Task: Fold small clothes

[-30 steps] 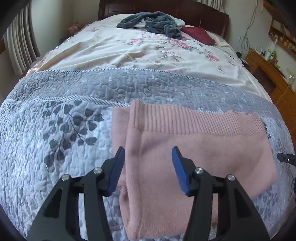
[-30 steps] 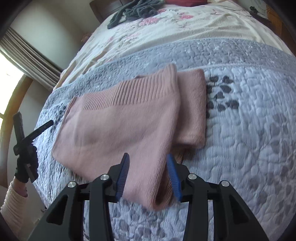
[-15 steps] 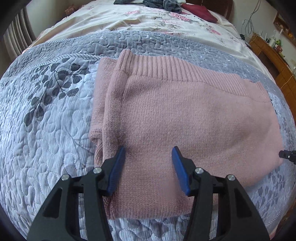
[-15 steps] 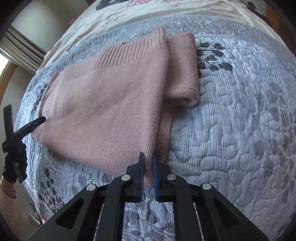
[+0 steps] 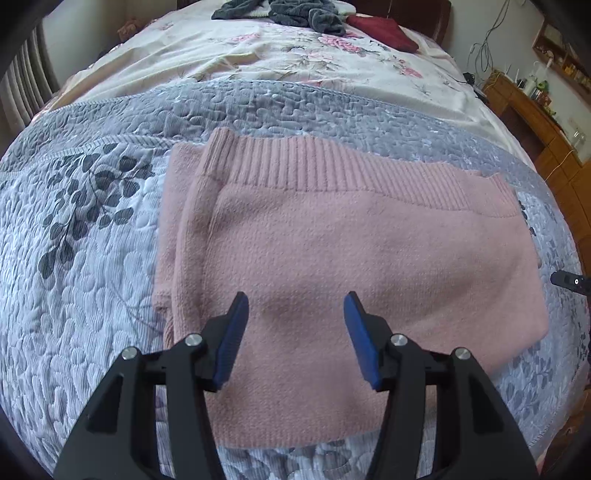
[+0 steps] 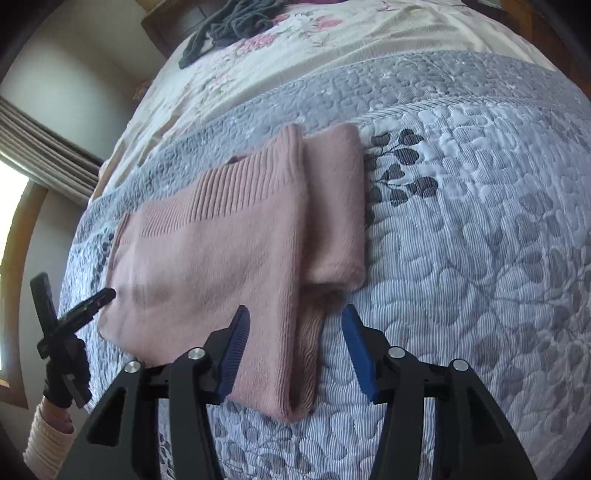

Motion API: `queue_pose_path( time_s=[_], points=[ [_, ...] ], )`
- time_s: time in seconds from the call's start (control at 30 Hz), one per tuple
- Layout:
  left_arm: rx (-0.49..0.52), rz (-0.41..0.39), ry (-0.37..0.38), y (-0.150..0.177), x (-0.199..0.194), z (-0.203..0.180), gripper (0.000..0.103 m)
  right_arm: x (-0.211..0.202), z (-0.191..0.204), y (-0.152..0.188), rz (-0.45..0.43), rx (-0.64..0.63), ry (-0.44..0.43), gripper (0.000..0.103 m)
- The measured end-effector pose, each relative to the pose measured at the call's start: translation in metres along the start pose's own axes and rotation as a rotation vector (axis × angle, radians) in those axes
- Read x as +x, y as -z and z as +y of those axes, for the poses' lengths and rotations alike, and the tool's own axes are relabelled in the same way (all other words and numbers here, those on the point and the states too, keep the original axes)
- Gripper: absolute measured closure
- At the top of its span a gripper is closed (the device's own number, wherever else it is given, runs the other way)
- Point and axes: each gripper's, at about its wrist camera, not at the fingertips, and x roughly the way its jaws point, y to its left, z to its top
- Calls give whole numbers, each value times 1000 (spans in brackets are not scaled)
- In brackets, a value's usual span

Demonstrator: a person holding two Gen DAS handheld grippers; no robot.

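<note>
Pink knit sweater (image 5: 332, 254) is lying folded on the grey quilted bedspread (image 5: 81, 280), ribbed hem facing the headboard end. Left gripper (image 5: 295, 332) is hovering above the sweater's near edge, blue pads spread wide, nothing between them. Right gripper (image 6: 293, 341) is likewise gaping wide over the folded corner; whether its tips are touching the knit cannot be told. A tucked sleeve layer is sticking out beside the main panel; the layers underneath are hidden. Dark grey clothes (image 5: 288, 11) and a maroon item (image 5: 384, 31) are sitting at the far end, partly cut off. A gloved hand (image 6: 62, 373) is showing at frame edge.
</note>
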Motion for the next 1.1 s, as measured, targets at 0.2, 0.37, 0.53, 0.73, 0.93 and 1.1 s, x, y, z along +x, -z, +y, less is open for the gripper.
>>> queue_pose_path(
  time_s=[0.2,0.37,0.53,0.73,0.93,1.1],
  points=[
    [6,-2,22,-19,13,-20,49,20,-22,-29,18,85,-75,45],
    [0,23,29,-25,29,-25,49,39,-34,-37,38,118,-106,44],
    [-5,39,31,-24,41,-23,48,57,-33,-37,53,107,-113,43],
    [7,46,39,-23,47,-23,47,65,-28,-43,36,105,-133,61],
    [12,45,40,-23,49,-23,46,65,-33,-41,27,115,-140,69],
    [11,44,40,-23,50,-24,44,66,-33,-38,26,125,-143,69]
  ],
)
